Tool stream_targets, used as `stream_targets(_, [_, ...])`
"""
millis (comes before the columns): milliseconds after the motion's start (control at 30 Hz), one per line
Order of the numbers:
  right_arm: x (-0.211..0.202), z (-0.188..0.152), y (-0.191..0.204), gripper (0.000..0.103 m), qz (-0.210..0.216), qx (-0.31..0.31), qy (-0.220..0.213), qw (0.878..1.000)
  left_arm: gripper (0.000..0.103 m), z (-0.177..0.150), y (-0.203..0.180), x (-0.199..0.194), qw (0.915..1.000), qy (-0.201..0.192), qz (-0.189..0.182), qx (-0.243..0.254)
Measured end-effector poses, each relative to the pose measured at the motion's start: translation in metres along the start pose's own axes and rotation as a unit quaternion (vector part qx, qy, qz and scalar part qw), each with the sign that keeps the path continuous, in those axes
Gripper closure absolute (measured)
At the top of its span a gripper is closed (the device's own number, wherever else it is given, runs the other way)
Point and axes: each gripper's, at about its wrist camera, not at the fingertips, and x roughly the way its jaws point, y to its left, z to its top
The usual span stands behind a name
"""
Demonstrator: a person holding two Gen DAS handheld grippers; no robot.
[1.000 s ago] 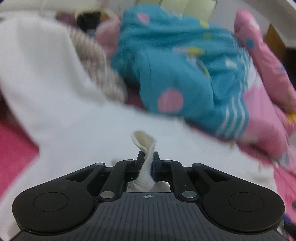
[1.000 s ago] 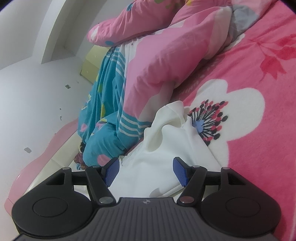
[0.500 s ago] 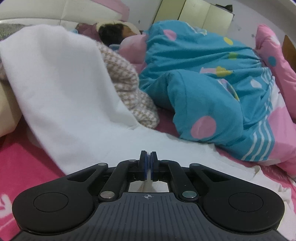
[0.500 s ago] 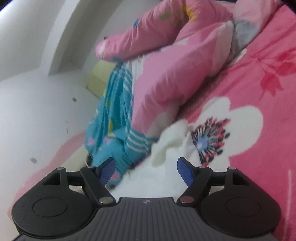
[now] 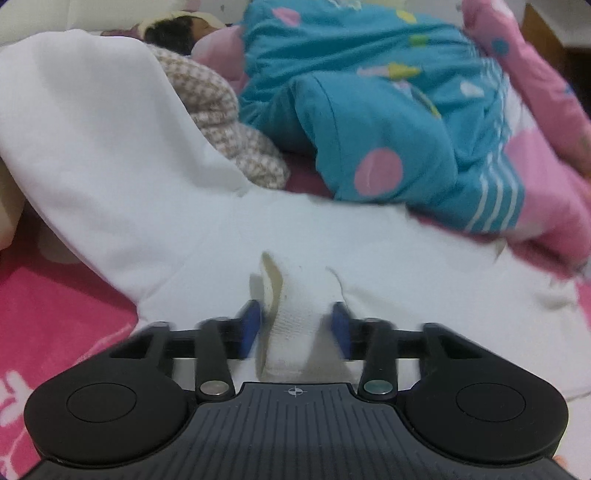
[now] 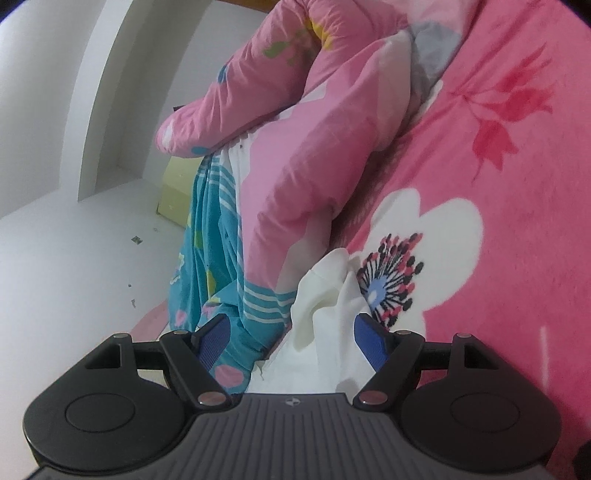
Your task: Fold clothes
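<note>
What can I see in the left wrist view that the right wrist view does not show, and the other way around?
Only the left wrist view shows the checked cloth, a person's dark hair and a ribbed cuff between the open left gripper jaws. Only the right shows the white flower print and wall. Both show the white garment and blue quilt.

The white knit cloth garment point(image 5: 147, 177) looks soft and matt, its ribbed cuff point(image 5: 295, 325) coarser. The brown-checked woven cloth point(image 5: 225, 122) beyond it looks rough. The teal dotted cotton quilt point(image 5: 388, 122) on the far right is smooth and creased. The pink flowered fleece blanket point(image 6: 498, 240) looks fuzzy. The gripper bodies are matt black ribbed plastic with shiny metal pins.
</note>
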Motion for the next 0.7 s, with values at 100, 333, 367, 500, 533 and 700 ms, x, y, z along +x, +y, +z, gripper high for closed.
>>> stream_targets(100, [0.002,-0.001,0.0,0.026,-0.003,-0.003,0.005,1.0,0.099,-0.004,-0.005,0.005,0.9996,0.012,0.013,0.022])
stream_targets(333, [0.003,-0.002,0.001,0.026,-0.004,-0.008,0.01,1.0,0.099,0.02,-0.001,0.003,0.998,-0.026,0.051,0.025])
stream_targets(367, [0.003,-0.002,0.001,0.026,-0.004,-0.008,0.01,1.0,0.099,0.021,0.0,0.006,0.9979,-0.024,0.056,0.024])
stream_targets(500, [0.003,-0.003,0.002,0.026,-0.004,-0.009,0.013,1.0,0.099,0.019,0.002,0.012,0.9969,-0.013,0.071,0.031])
stream_targets(533, [0.003,-0.003,0.002,0.026,-0.003,-0.009,0.013,1.0,0.099,0.018,0.002,0.013,0.9964,-0.01,0.076,0.036])
stream_targets(700, [0.005,-0.005,0.004,0.024,-0.003,-0.014,0.019,1.0,0.099,0.011,0.002,0.016,0.9931,0.001,0.101,0.06])
